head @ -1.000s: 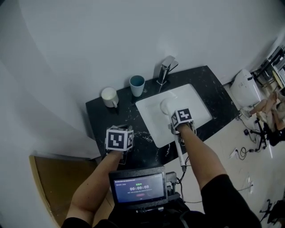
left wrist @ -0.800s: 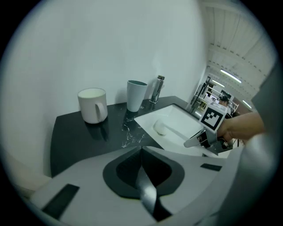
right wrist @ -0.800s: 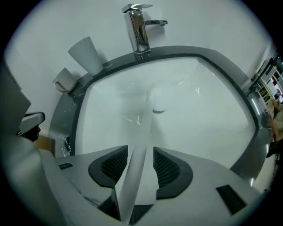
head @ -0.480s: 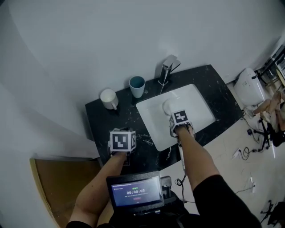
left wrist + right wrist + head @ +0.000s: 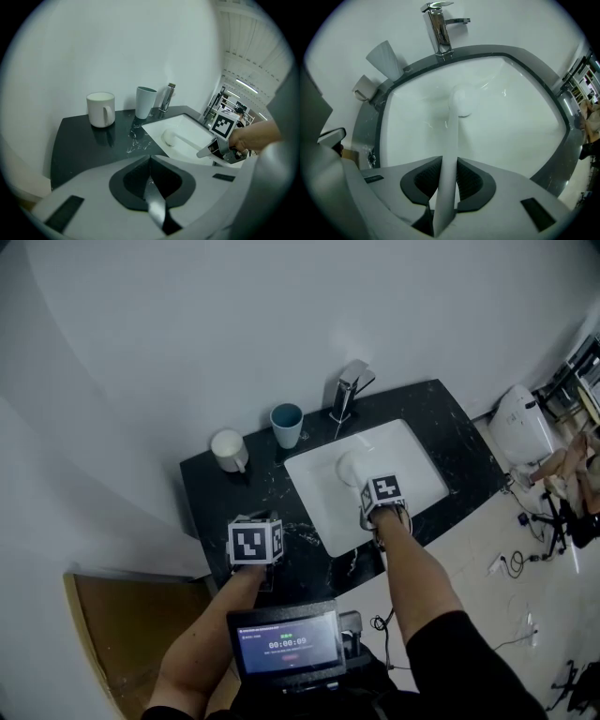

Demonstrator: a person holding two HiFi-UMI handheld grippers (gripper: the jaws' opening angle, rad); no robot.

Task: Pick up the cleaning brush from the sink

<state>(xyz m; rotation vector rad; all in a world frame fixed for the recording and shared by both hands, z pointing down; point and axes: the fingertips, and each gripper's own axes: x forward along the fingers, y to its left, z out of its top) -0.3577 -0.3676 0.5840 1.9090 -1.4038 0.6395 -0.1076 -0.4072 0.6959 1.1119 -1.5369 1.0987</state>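
Cleaning brush (image 5: 451, 133) clamped as right gripper (image 5: 449, 161) just closed; screen (image 5: 286, 643) perhaps reads 00:00:09.

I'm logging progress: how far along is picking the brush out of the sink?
Done: the right tool has reached the brush; its jaws have just been closing and now pinch the handle. In hand: securing that grip. Left: the lift, since the brush head lies in the sink, not yet raised. The left tool is shut and empty above the counter.
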